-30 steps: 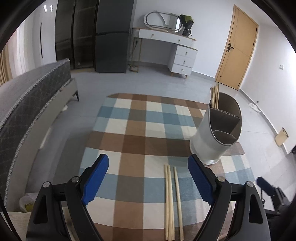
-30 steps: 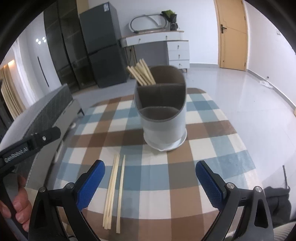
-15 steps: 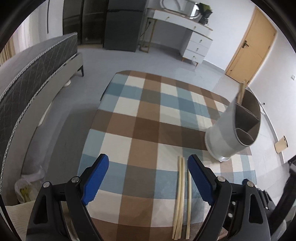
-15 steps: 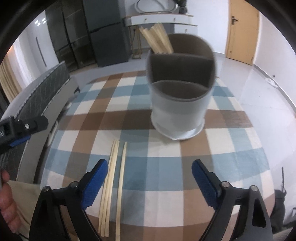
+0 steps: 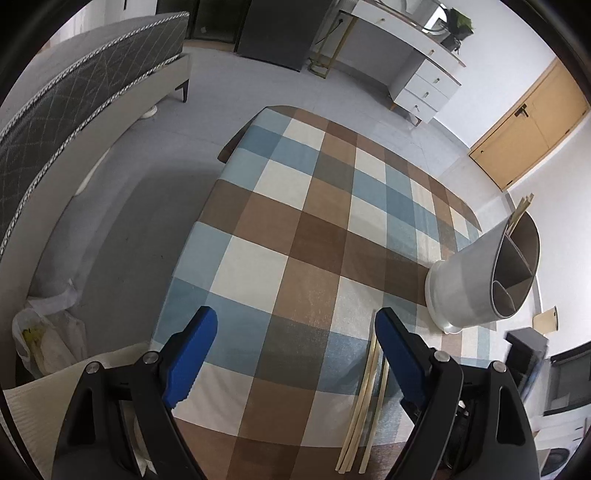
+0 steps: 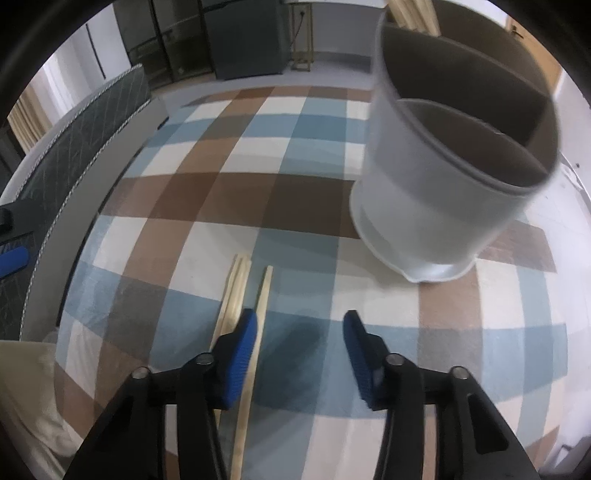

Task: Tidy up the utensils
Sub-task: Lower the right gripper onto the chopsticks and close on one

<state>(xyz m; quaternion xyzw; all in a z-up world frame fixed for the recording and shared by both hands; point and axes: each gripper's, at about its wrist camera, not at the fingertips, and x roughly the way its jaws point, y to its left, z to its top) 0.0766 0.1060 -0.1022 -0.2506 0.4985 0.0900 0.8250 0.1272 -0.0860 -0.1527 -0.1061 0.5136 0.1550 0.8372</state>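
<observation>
This is a room in a home, a bedroom by the look of it. The checked tablecloth (image 5: 321,236) in blue, brown and cream covers a small table in the middle. To its left stands a bed (image 5: 70,96) with a dark quilted mattress. Beyond the table, against the white wall, sits a white dressing table (image 5: 413,62) with drawers and a mirror, a dark cabinet (image 5: 273,33) beside it, and a wooden door (image 5: 532,125) to the right.

**Right gripper narrows over loose chopsticks**

The right gripper (image 6: 300,334) hangs above the checked tablecloth (image 6: 184,192), its jaws having just been closing, with bare cloth between them. Its left blue pad overlaps the chopsticks (image 6: 236,280). The grey divided holder (image 6: 443,192) stands near, upper right.
</observation>
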